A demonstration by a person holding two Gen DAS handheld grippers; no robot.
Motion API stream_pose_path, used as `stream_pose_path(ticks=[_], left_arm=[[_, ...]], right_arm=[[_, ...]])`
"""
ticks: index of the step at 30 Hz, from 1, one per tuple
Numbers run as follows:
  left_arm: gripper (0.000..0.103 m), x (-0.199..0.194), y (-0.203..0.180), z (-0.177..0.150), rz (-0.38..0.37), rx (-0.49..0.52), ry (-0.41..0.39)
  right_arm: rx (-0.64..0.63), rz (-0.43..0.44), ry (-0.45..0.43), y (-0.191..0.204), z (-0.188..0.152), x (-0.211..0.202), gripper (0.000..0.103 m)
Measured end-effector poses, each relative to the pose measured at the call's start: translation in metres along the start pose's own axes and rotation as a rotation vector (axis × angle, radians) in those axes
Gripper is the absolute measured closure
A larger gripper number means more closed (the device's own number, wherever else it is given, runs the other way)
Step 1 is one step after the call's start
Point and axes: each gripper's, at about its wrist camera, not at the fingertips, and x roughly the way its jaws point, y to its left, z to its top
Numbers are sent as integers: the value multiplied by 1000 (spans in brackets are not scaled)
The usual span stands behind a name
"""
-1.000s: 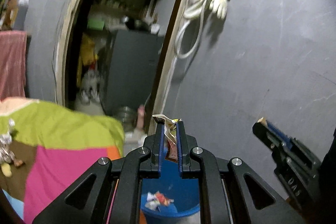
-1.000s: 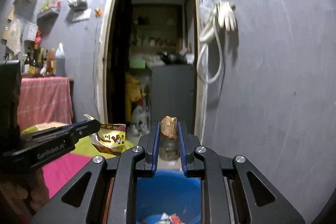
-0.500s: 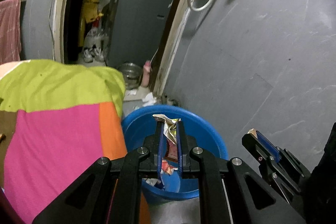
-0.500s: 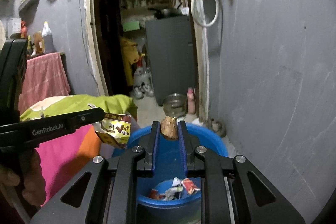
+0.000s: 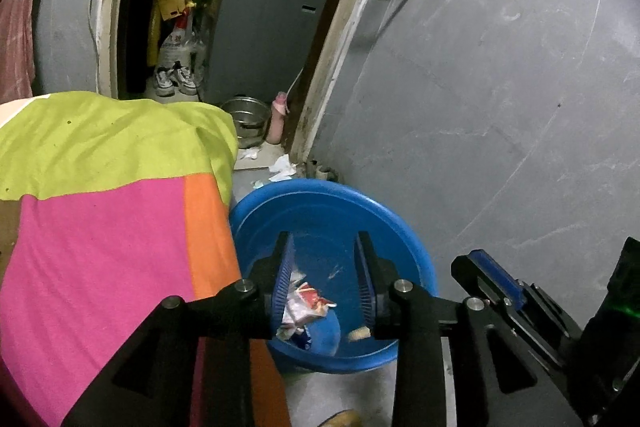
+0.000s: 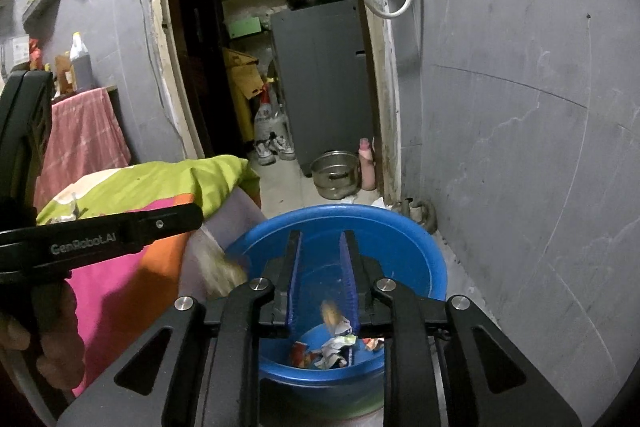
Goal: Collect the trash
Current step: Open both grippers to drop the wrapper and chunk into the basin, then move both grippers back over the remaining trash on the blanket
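Left wrist view: my left gripper [image 5: 324,275] sits above the blue basin [image 5: 412,251], jaws spread wide with nothing between them. Down in the basin I see crumpled wrappers [image 5: 304,307] lying on the bottom, white and red, and a small tan scrap [image 5: 358,334] near the basin's near wall, by my right-hand finger. To the left, the bedspread [image 5: 100,227] in green, pink and orange runs right up against the basin's rim. My right gripper [image 5: 492,275] shows at the lower right, beside the basin.

Right wrist view: my right gripper [image 6: 320,275] is also over the basin [image 6: 424,259], jaws parted and gripping nothing. A tan chunk [image 6: 331,311] shows blurred between the fingers, over the basin's inside and apart from both pads. Below it, the wrappers [image 6: 334,347] lie in a heap on the basin floor. The left gripper [image 6: 120,235] reaches in from the left edge, above the bedspread [image 6: 152,187]. A blurred pale packet [image 6: 218,267] shows just under its tip, beside the basin's left rim; I cannot tell whether it touches anything. Behind, a steel pot [image 6: 334,173] stands on the floor by the doorway.
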Motion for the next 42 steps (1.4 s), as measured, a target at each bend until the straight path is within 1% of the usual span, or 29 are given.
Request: stream_pose_path(ticks=[4,7,8,9,10,11,14,15,16,17,18,20,22,24,25,28,30,31,33,34,36,39,42], left_arm=[[77,-14,3,6,-11,-21,-28],[76,-34,6,13,-9,-24,-85],[75,-42,7,16,-7,-22,-107],[73,-49,8,18,-5,-19,-126],[70,-57,8,20,-2,-18,-147],[67,-68,11,22,-2,-18,-175],[64,-97,15,27,12,-3,-239],[61,-105,16,28,17,3,-257],[54,-117,19,28,23,10,-282],[48,-128,21,29,29,13,-309],[48,-138,23,29,35,15,-334],[48,-161,31,30,54,22,-382],[47,-179,37,31,77,34,-415],[34,-197,46,30,103,35,-450],[24,-207,51,28,113,27,-474],[22,-233,64,21,128,10,-530],[22,-249,72,17,148,14,-549],[20,-257,76,15,155,14,-563],[10,-272,84,8,169,9,-584],[6,-279,88,4,175,-2,-598],[6,-292,96,-3,180,-12,-618],[6,-307,103,-13,207,-4,-633],[3,-319,112,-21,229,-8,-652]], right_arm=[[-10,-8,-26,4,6,-8,85],[-25,-14,-62,9,15,-20,85],[-29,-17,-76,12,18,-25,83],[-36,-19,-99,15,23,-32,75],[-41,-20,-116,18,25,-36,70],[-50,-19,-147,22,30,-45,69],[-72,-16,-206,36,41,-62,69],[-78,-12,-225,42,44,-67,66],[-84,-5,-249,47,48,-74,64],[-88,-1,-269,52,50,-79,57],[-91,6,-291,57,52,-85,50],[-94,25,-335,70,58,-96,49],[-99,33,-366,80,63,-105,43],[-101,44,-407,91,66,-115,27],[-105,50,-426,97,68,-120,25],[-110,72,-458,115,72,-131,22],[-109,87,-472,125,72,-137,15],[-112,96,-480,131,73,-140,13],[-118,106,-493,141,72,-145,3],[-117,114,-500,147,72,-148,1],[-121,126,-504,156,71,-151,0],[-128,142,-511,171,67,-155,0],[-134,156,-513,184,63,-157,0]])
